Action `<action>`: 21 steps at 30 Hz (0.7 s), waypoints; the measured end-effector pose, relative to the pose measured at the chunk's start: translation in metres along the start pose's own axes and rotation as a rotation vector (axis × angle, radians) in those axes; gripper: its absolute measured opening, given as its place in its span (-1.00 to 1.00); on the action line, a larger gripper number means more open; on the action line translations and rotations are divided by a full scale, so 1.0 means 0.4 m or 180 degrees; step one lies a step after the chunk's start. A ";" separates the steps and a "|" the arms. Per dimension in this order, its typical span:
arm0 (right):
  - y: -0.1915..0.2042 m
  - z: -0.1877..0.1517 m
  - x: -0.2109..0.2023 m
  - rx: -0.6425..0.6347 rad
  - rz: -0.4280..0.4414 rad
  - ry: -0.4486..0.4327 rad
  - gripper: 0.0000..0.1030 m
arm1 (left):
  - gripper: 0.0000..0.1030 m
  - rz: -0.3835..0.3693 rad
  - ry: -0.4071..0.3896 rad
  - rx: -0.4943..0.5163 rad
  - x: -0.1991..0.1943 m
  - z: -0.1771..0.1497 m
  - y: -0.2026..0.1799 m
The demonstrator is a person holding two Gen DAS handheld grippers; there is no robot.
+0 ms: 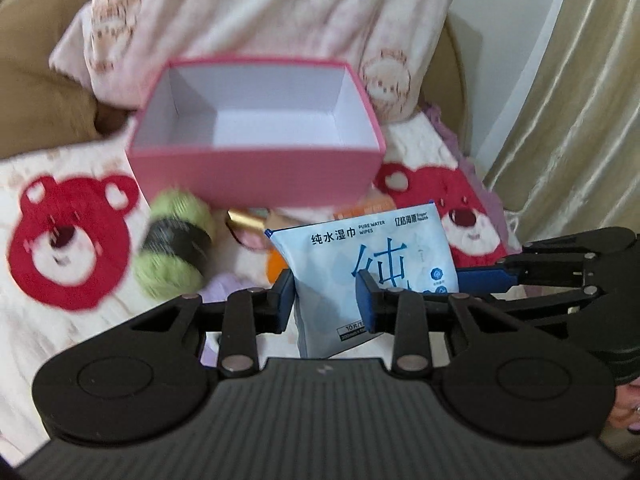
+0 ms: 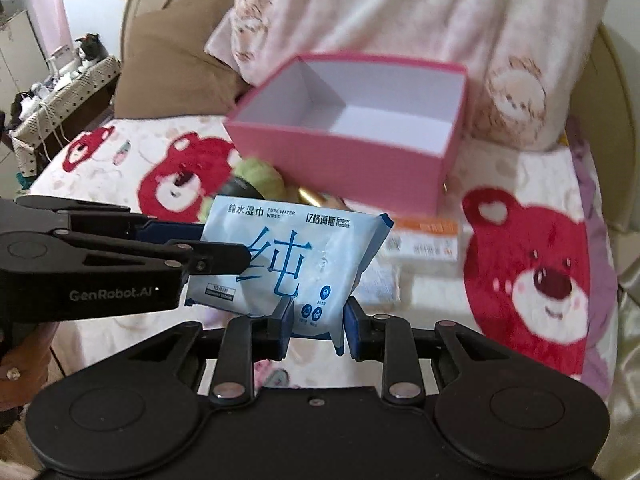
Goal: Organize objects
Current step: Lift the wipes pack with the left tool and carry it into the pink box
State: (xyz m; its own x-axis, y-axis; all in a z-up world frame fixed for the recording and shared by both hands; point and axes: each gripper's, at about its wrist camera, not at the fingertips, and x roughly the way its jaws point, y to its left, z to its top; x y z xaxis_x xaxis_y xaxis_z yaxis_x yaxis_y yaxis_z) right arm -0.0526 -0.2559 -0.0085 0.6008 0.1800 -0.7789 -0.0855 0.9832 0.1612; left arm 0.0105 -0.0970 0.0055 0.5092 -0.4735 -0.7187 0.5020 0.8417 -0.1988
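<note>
Above the bear-print blanket (image 2: pixel 532 240), a light blue pack of pure water wipes (image 2: pixel 296 256) hangs clear of the bedding, clamped at opposite ends by the left gripper (image 1: pixel 326 300) and the right gripper (image 2: pixel 318 326). Just behind it stands an open pink box (image 1: pixel 256 180), with a green and black yarn ball (image 1: pixel 176 248) beside it and an orange and white carton (image 2: pixel 428 240) near its front corner.

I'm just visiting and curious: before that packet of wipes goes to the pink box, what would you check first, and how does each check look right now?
1. Left gripper clamped on wipes packet: ok.
2. Right gripper clamped on the packet too: ok.
3. Packet lifted off the bear blanket: ok.
4. Pink box open and empty: ok.
5. Path to the box clear above the green yarn: ok.
6. Packet fits flat inside: cannot tell.
</note>
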 end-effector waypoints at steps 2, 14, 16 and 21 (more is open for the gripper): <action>0.016 0.037 -0.017 -0.0049 0.0004 -0.0029 -0.38 | -0.39 -0.0001 -0.0034 0.0040 -0.025 0.035 0.013; 0.023 0.298 -0.026 -0.0203 -0.0202 -0.0103 -0.38 | -0.38 -0.0236 -0.0211 0.0056 -0.021 0.296 0.104; 0.004 0.329 0.000 -0.0163 -0.0226 -0.0075 -0.38 | -0.38 -0.0252 -0.0221 0.0028 0.019 0.339 0.116; -0.048 0.406 0.103 -0.0151 -0.0361 0.0063 -0.39 | -0.39 -0.0228 -0.0166 0.0055 0.143 0.393 0.134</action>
State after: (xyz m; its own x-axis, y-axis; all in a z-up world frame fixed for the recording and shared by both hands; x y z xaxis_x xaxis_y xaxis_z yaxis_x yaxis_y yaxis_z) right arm 0.1028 -0.2722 0.0548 0.5930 0.0677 -0.8024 -0.0557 0.9975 0.0430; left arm 0.1763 -0.1198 0.0585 0.5071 -0.5455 -0.6673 0.5503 0.8008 -0.2365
